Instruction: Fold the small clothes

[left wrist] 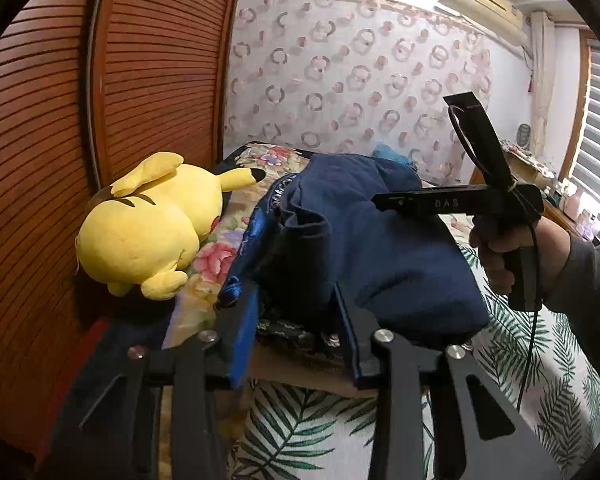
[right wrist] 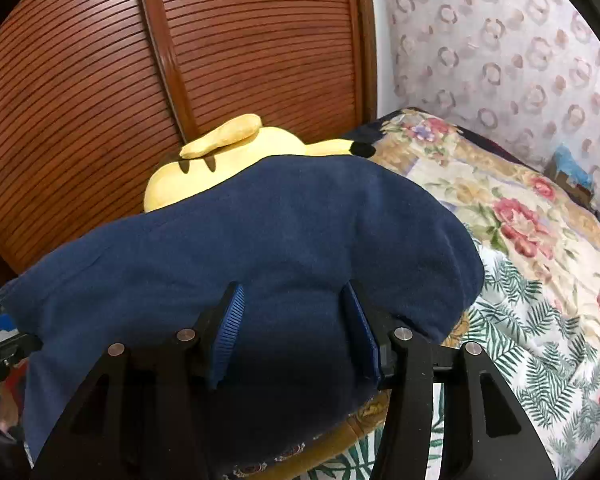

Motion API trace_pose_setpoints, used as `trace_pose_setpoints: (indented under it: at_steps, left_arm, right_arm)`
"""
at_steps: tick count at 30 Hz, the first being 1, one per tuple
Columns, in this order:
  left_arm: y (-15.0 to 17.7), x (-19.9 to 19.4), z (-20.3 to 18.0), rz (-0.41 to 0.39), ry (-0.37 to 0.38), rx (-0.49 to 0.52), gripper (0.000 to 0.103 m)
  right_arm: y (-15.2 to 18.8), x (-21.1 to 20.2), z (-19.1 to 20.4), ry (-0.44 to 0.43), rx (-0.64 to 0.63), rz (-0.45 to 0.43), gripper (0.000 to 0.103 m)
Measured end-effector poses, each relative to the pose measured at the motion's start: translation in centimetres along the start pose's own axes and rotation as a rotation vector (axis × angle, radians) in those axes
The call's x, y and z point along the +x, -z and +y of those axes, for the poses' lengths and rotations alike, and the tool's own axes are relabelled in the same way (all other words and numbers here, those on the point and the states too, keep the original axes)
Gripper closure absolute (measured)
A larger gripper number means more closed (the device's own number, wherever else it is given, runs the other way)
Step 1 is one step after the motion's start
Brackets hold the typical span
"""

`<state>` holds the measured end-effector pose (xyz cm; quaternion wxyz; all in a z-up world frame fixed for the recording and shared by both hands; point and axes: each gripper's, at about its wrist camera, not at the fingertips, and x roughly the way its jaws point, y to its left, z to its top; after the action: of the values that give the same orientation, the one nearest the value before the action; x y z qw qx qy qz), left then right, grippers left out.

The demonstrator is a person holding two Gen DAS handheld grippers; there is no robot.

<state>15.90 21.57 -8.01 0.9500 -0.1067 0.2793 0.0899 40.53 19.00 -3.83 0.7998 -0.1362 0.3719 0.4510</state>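
Observation:
A navy garment [left wrist: 380,256] lies folded over a low pile of clothes on the bed, and it fills the middle of the right wrist view [right wrist: 260,232]. A shiny blue satin cloth [left wrist: 240,264] pokes out at the pile's left side. My left gripper [left wrist: 296,320] is open at the pile's near edge, with dark fabric between its blue pads but not pinched. My right gripper [right wrist: 296,312] is open just above the navy garment, its pads apart over the cloth. In the left wrist view a hand [left wrist: 500,248] holds the right gripper's handle to the right of the pile.
A yellow plush toy [left wrist: 148,224] [right wrist: 220,160] lies left of and behind the pile, against louvred wooden wardrobe doors [left wrist: 40,160]. A palm-leaf bedcover [left wrist: 300,432] and a floral quilt [right wrist: 480,184] spread to the right. A patterned curtain [left wrist: 340,80] hangs behind.

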Motion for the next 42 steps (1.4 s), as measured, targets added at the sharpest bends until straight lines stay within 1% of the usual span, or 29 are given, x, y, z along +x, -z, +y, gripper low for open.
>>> trace_pose_setpoints:
  at_steps: [2, 3, 5, 8, 9, 14, 17, 21, 24, 27, 29, 31, 33, 35, 37, 40, 42]
  left_arm:
    - [0.3, -0.1, -0.1, 0.010, -0.006, 0.009, 0.063]
    - [0.4, -0.3, -0.2, 0.013, -0.003, 0.011, 0.062]
    - [0.8, -0.6, -0.3, 0.027, 0.016, 0.009, 0.060]
    - [1.4, -0.9, -0.7, 0.041, 0.040, 0.015, 0.050]
    - [1.7, -0.9, -0.9, 0.049, 0.045, 0.021, 0.043]
    - [3.2, -0.9, -2.2, 0.091, 0.048, 0.050, 0.043]
    - [3.9, -1.4, -3.3, 0.099, 0.045, 0.075, 0.043]
    - [4.0, -2.9, -4.9, 0.076, 0.057, 0.094, 0.042]
    - [4.0, -3.9, -6.5, 0.062, 0.040, 0.116, 0.042]
    - [3.8, -5.1, -8.1, 0.040, 0.059, 0.132, 0.042]
    - [3.7, -5.8, -9.2, 0.023, 0.074, 0.145, 0.042]
    - [3.5, -6.4, -10.5, 0.015, 0.091, 0.163, 0.042]
    - [3.3, -6.8, -11.9, 0.012, 0.101, 0.179, 0.042]
    - [3.1, -7.6, -13.2, -0.006, 0.127, 0.188, 0.042]
    - [2.7, -8.1, -14.2, -0.018, 0.138, 0.195, 0.042]
    - [2.2, -9.3, -15.9, -0.041, 0.159, 0.207, 0.042]
    - [2.0, -10.2, -17.1, -0.056, 0.165, 0.223, 0.042]
  right_arm:
    - [0.2, -0.6, 0.0, 0.004, 0.020, -0.002, 0.050]
    - [0.2, -0.9, -0.1, 0.004, 0.030, -0.006, 0.047]
    - [0.7, -2.2, 0.0, 0.007, 0.056, -0.014, 0.046]
    - [1.6, -4.2, 0.5, 0.031, 0.063, -0.043, 0.046]
    - [2.0, -4.9, 0.6, 0.034, 0.063, -0.050, 0.046]
    - [4.5, -8.6, 1.5, 0.076, 0.069, -0.087, 0.046]
    - [6.6, -11.2, 2.1, 0.099, 0.062, -0.106, 0.046]
    - [9.2, -14.0, 2.9, 0.154, 0.071, -0.123, 0.044]
    - [11.3, -16.5, 3.5, 0.204, 0.077, -0.142, 0.041]
    - [13.7, -19.1, 4.5, 0.244, 0.075, -0.158, 0.036]
    - [15.2, -20.7, 4.9, 0.261, 0.096, -0.172, 0.033]
    - [17.0, -22.4, 5.5, 0.274, 0.124, -0.183, 0.033]
    - [18.5, -24.1, 5.9, 0.312, 0.151, -0.207, 0.030]
    - [19.9, -26.1, 6.1, 0.348, 0.183, -0.238, 0.030]
    - [21.2, -28.0, 6.2, 0.385, 0.213, -0.275, 0.030]
    - [23.0, -31.5, 6.7, 0.473, 0.255, -0.339, 0.030]
    - [24.0, -33.6, 6.9, 0.508, 0.282, -0.376, 0.030]
